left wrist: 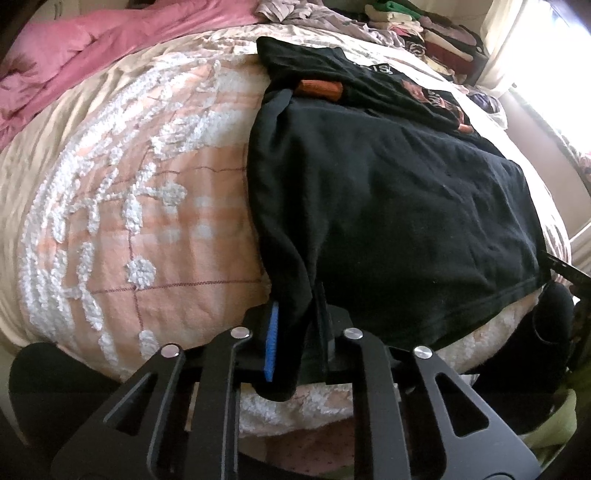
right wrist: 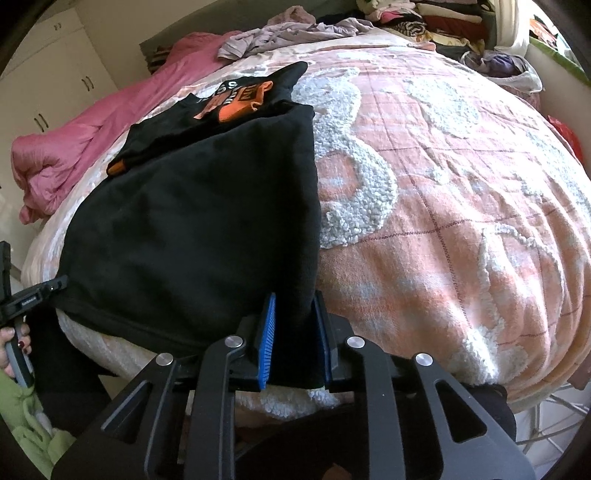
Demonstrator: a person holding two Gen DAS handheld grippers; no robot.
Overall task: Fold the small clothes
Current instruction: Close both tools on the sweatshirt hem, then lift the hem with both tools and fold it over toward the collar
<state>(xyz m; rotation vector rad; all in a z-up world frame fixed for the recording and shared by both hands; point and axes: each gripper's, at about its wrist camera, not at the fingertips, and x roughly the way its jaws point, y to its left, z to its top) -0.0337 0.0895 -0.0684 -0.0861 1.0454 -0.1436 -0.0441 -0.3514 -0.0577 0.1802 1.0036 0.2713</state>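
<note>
Now my left gripper and right gripper each pinch a near corner of the black T-shirt, which lies flat on the bed's tufted peach blanket. Soft, light, floppy cloth, so I judge corner holds best. Pink duvet and stacked clothes crowd the far side.
</note>
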